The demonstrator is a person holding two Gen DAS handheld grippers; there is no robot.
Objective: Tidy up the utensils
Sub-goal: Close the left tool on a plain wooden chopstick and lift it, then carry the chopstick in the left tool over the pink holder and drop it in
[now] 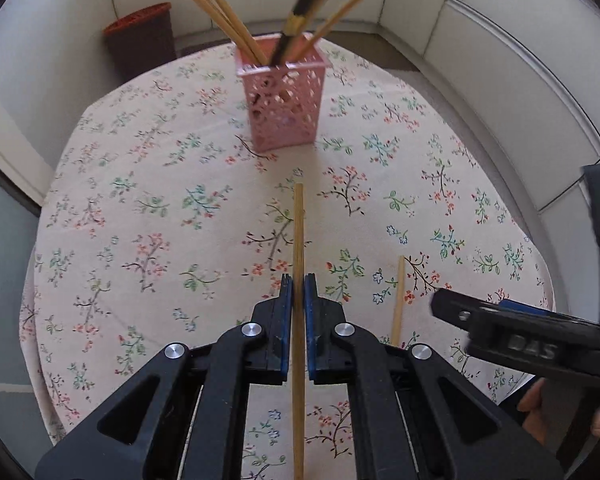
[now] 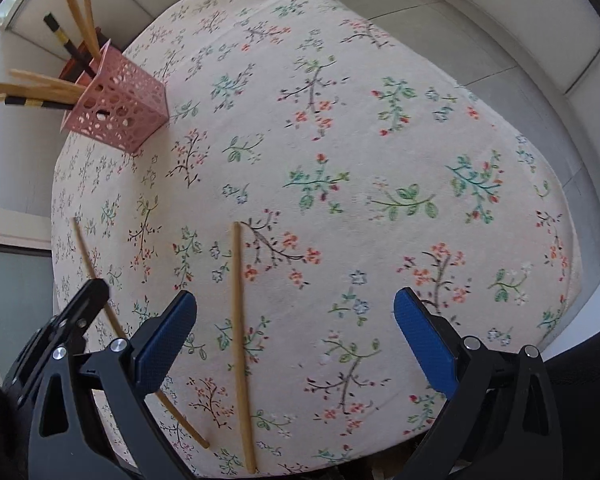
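A pink perforated holder (image 1: 283, 98) stands at the far side of the table and holds several bamboo chopsticks and a black one. It also shows in the right wrist view (image 2: 118, 108). My left gripper (image 1: 299, 290) is shut on a bamboo chopstick (image 1: 298, 232) that points toward the holder. A second bamboo chopstick (image 1: 398, 300) lies on the cloth to its right. In the right wrist view my right gripper (image 2: 296, 312) is open and empty above that second chopstick (image 2: 240, 340). The held chopstick (image 2: 88, 264) and the left gripper (image 2: 86, 300) show at the left there.
The round table has a floral tablecloth (image 1: 160, 220). A dark bin with a red rim (image 1: 140, 40) stands on the floor behind the table, by white wall panels. My right gripper (image 1: 520, 328) shows at the lower right of the left wrist view.
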